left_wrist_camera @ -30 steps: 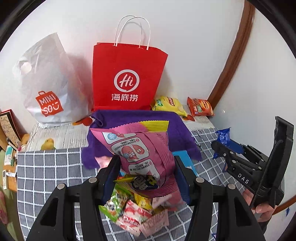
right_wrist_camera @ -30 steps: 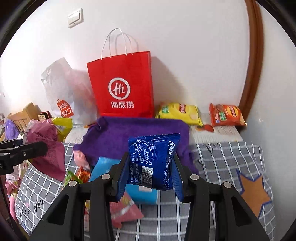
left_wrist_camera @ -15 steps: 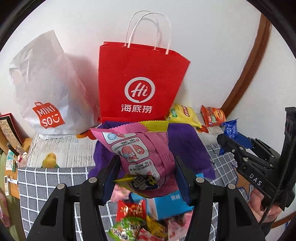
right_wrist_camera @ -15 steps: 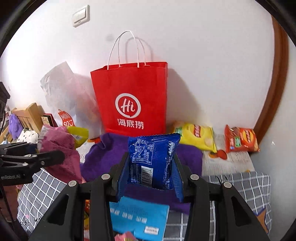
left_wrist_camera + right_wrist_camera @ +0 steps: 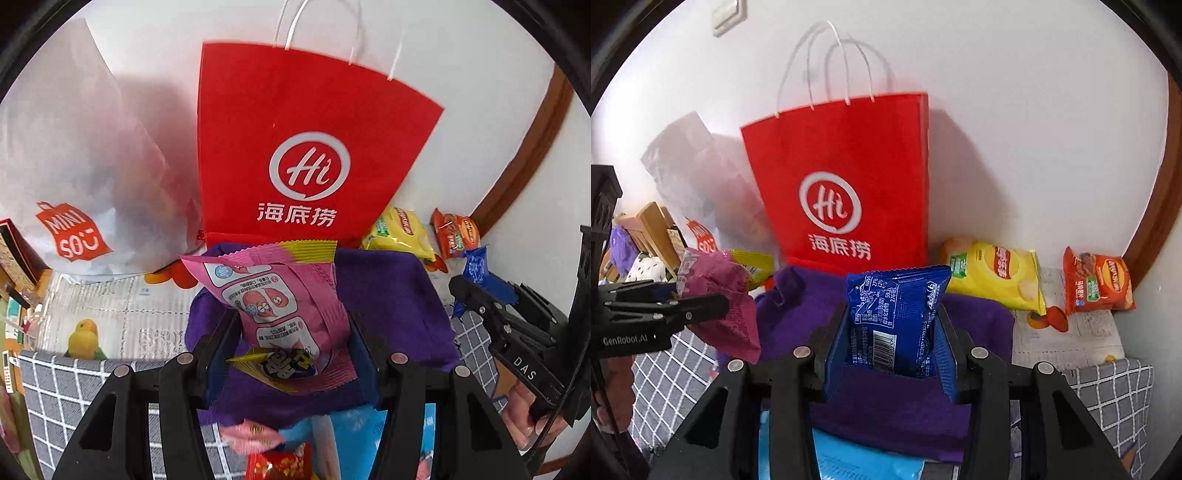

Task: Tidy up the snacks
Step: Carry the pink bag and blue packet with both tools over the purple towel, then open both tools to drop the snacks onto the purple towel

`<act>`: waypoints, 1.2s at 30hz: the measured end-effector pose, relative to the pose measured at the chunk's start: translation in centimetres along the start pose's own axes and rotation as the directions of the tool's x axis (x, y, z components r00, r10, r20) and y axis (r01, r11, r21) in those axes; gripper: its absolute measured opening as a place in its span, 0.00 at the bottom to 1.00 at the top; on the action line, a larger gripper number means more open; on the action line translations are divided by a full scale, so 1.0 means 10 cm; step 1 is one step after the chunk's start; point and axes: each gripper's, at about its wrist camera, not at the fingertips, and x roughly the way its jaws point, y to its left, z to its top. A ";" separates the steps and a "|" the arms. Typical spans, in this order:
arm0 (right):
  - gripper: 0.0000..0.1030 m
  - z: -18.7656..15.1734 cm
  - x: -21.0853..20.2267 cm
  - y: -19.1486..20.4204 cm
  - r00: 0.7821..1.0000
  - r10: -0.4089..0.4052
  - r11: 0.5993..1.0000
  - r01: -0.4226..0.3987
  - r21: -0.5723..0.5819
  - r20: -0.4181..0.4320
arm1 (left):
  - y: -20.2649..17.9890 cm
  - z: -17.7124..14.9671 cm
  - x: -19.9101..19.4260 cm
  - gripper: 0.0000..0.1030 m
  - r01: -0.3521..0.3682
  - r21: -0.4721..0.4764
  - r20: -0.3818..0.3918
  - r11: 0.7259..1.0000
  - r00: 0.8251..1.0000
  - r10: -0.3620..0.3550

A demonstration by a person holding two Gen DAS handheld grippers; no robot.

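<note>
Left hand-held gripper [image 5: 291, 350] sits lower centre of the left wrist view, jaws narrowed and clamped on a pink snack packet [image 5: 280, 306], which stands upright between the fingers with its yellow crimped top edge poking up toward the middle of the frame. Right hand-held gripper [image 5: 890, 343] sits lower centre of the right wrist view, jaws narrowed on a blue snack packet [image 5: 894, 317], barcode side facing the camera, packet upright between the pads. Both packets hang over a purple cloth [image 5: 798, 314] spread on the surface in front of a red paper bag [image 5: 310, 147] that stands against the white wall, upper centre of both views. White plastic bag [image 5: 74, 166] stands left of the red bag, touching it. Yellow chip bag [image 5: 997, 277] and orange chip bag [image 5: 1097, 284] lie right of the red bag by the wall, apart from each other. In the left wrist view the right gripper shows at the right edge with its blue packet; in the right wrist view the left gripper shows at the left edge with the pink packet. More snacks [image 5: 280, 458] and a light blue pack [image 5: 857, 461] lie at the bottom of frame, on a grey checked cloth [image 5: 55, 387].
</note>
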 end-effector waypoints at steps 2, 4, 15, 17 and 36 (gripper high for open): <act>0.42 -0.03 0.13 -0.07 1.000 0.002 1.000 -0.002 0.006 -0.022 | 0.02 0.02 0.10 0.53 0.000 -0.005 -0.013 1.000 1.000 0.000; 0.42 -0.05 0.27 -0.13 0.999 0.001 1.000 0.000 0.013 -0.047 | 0.05 0.04 0.23 0.53 0.002 -0.009 -0.026 1.000 1.000 -0.002; 0.42 -0.23 0.87 -0.29 0.986 0.002 1.000 0.001 0.018 -0.165 | 0.26 0.01 0.80 0.54 0.003 -0.043 -0.104 0.999 0.995 -0.008; 0.42 -0.27 0.93 -0.29 0.984 0.001 1.000 0.001 0.012 -0.180 | 0.30 0.00 0.85 0.54 0.004 -0.051 -0.113 0.999 0.994 -0.009; 0.43 -0.46 1.35 -0.34 0.951 -0.048 0.999 0.047 -0.010 -0.305 | 0.22 -0.04 1.12 0.54 0.034 -0.039 -0.156 0.999 0.987 -0.040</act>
